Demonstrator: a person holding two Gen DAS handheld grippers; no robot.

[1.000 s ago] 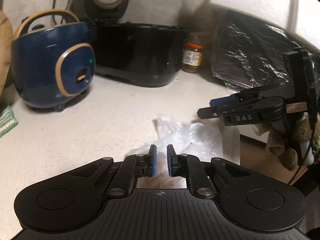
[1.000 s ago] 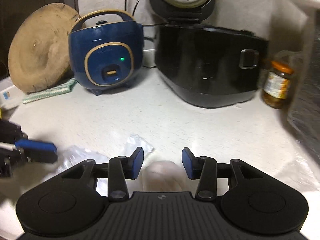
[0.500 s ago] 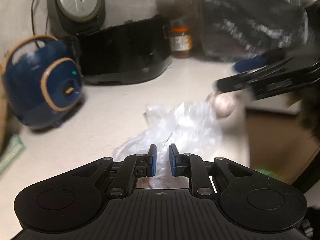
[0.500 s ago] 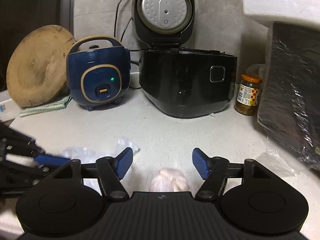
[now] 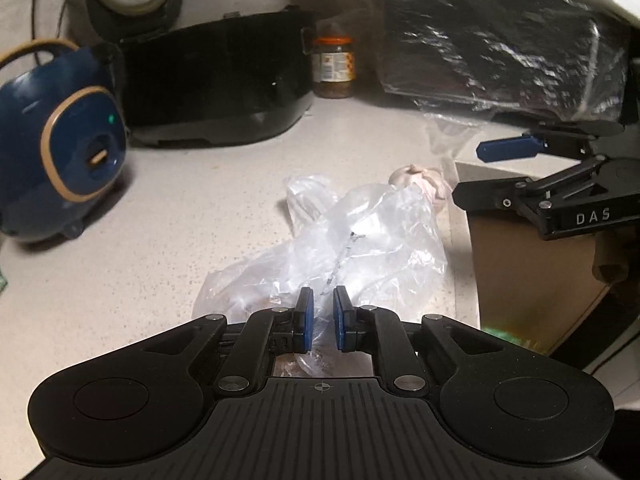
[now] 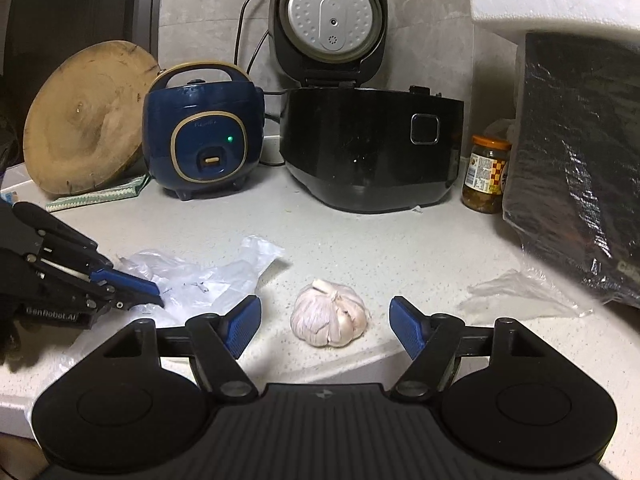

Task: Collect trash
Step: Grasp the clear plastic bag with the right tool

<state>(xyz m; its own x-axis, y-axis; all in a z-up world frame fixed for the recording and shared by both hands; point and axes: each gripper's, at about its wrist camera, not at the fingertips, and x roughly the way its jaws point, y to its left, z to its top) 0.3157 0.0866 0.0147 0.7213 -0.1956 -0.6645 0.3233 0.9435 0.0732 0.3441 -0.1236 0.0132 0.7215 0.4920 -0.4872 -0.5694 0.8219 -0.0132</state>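
Garlic [image 6: 329,319] shows whole only in the right wrist view, lying on the counter [image 6: 380,248] between the wide-spread fingers of the right gripper [image 6: 325,325], whose jaws have just been opening and touch nothing. Left wrist view alone shows the left gripper [image 5: 320,318] nearly closed, after closing further, pinching the near edge of the clear plastic bag [image 5: 360,240], which lies crumpled beside the garlic.
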